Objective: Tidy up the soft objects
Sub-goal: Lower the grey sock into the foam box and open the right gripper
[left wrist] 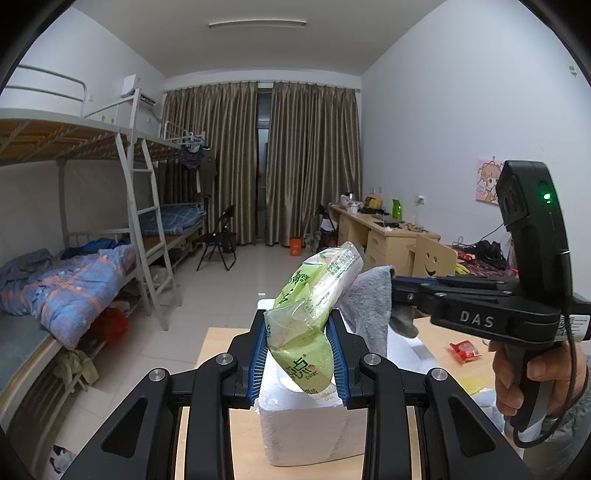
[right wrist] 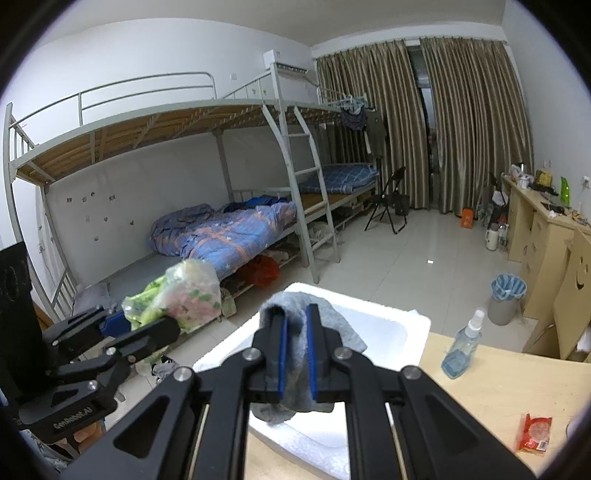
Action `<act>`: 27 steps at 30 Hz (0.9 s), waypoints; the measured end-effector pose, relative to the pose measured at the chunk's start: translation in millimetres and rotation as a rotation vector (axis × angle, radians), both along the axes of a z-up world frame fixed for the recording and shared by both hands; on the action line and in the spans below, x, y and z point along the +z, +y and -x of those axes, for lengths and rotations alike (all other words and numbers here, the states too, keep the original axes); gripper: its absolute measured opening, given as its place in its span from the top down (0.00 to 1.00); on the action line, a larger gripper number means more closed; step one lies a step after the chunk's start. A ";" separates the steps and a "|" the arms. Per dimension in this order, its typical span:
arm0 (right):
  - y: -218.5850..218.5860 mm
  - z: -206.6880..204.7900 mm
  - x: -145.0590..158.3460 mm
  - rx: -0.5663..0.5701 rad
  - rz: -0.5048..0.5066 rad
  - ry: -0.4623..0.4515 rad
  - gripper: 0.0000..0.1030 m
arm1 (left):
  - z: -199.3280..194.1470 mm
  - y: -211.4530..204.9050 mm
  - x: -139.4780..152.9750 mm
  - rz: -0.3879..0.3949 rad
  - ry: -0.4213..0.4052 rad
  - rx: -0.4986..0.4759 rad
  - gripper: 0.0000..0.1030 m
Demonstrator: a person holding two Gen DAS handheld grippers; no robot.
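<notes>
Room: dormitory with bunk beds [right wrist: 229, 177] and brown curtains [left wrist: 258, 158]; wooden table [right wrist: 498, 398] bearing a white foam box [right wrist: 391, 328].
Green tissue pack [left wrist: 314, 314]: crinkled plastic, clamped between closed jaws of left gripper [left wrist: 300, 354], raised above the box.
Grey cloth [right wrist: 295, 332]: fuzzy, draped, pinched by right gripper [right wrist: 295, 354] over the box.
Right hand [left wrist: 532, 373]: wrapped around handle.

Dorm room with white walls [left wrist: 443, 110] and pale tiled floor [left wrist: 236, 288] — metal bunk beds [right wrist: 184, 122] standing along one wall, brown curtains [left wrist: 310, 158] hanging closed, ceiling light [left wrist: 256, 24] glowing — wooden desk [left wrist: 373, 225] opposite.
</notes>
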State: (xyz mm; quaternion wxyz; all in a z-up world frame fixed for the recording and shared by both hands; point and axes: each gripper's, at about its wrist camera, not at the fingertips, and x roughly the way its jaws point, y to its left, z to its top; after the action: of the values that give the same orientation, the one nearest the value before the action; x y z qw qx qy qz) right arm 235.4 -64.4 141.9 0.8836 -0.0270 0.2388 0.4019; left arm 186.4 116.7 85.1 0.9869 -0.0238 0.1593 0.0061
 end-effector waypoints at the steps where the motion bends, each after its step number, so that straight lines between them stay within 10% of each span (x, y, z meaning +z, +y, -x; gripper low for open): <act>1: 0.6 -0.5 -0.9 -0.001 0.006 0.002 0.86 | -0.3 -0.3 0.0 0.000 0.001 0.002 0.68; 6: 0.4 -4.1 -4.4 -0.009 0.019 0.044 0.31 | -0.8 -2.1 3.6 0.005 0.001 0.007 0.68; 23: -19.0 4.0 9.6 -0.066 0.026 0.008 0.30 | -13.5 -5.9 7.5 -0.004 0.026 -0.011 0.68; 27: -24.2 10.0 12.7 -0.092 0.045 -0.025 0.07 | -18.3 -9.7 7.5 -0.007 0.034 -0.012 0.68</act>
State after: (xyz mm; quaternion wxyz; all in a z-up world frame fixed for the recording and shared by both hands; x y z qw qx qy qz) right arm 225.4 -88.7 154.6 0.9032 -0.0410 0.2375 0.3552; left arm 204.7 107.0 92.6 0.9842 -0.0192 0.1761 0.0011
